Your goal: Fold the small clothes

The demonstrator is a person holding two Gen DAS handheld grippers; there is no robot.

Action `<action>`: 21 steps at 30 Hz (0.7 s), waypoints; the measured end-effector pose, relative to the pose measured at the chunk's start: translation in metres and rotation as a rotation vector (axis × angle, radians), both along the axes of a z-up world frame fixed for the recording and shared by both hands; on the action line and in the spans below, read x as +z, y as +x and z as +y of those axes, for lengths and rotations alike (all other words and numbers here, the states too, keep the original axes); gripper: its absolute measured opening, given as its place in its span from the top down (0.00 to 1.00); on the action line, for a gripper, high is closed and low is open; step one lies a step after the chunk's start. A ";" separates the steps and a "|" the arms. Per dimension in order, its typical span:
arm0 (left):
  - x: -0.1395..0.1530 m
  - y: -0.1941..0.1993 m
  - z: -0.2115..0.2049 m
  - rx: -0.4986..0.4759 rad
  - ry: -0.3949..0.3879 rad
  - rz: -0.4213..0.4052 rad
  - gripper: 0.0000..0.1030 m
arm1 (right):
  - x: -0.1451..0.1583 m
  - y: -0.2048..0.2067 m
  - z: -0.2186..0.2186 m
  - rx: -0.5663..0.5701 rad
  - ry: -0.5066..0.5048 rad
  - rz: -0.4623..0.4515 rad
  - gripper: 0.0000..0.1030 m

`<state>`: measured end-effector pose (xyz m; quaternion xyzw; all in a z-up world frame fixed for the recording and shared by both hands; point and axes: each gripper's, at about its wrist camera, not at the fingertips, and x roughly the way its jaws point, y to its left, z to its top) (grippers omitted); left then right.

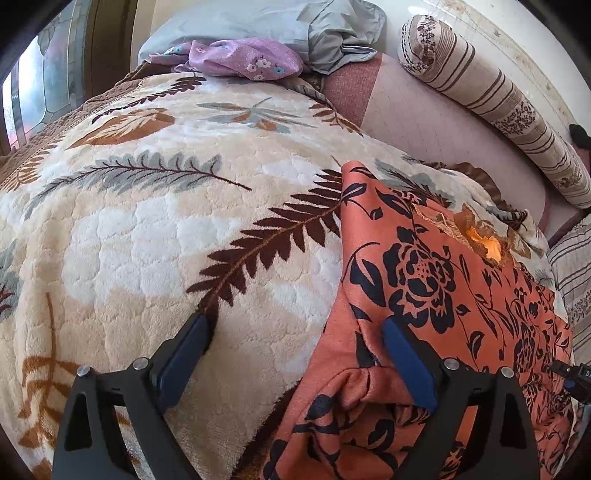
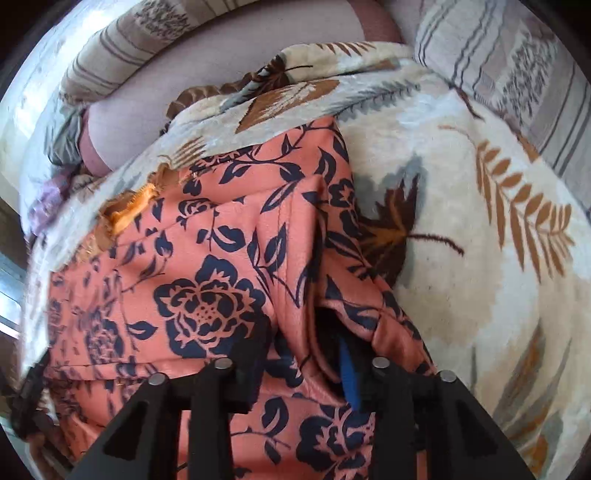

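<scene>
Lying lengthwise away from both tongs, the orange floral garment point(image 1: 436, 295) sits under the wide-apart left gripper's point(image 1: 295, 334) right finger, while the right gripper point(image 2: 295, 350), nearer, has cloth bunched between its part-open fingers, grip unclear.

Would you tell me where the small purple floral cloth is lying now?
In the left wrist view, the purple floral cloth lies top centre, between the grey pillow and the leaf-patterned blanket.
</scene>
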<state>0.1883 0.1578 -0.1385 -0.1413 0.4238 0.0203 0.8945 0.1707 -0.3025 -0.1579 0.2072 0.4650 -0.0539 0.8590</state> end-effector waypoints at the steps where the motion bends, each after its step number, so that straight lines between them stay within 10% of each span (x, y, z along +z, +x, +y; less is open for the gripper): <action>1: 0.000 0.000 0.001 0.000 -0.008 -0.003 0.08 | -0.001 -0.004 -0.009 -0.019 0.038 -0.009 0.49; 10: -0.001 -0.001 0.003 0.001 -0.020 -0.008 0.07 | -0.003 -0.056 -0.057 -0.106 0.180 -0.055 0.57; 13: 0.000 -0.001 0.002 0.001 -0.017 -0.007 0.07 | -0.003 -0.077 -0.073 -0.208 0.111 0.019 0.29; 21: -0.001 0.000 0.000 -0.013 -0.011 -0.005 0.03 | 0.006 -0.133 -0.066 -0.092 0.146 -0.004 0.29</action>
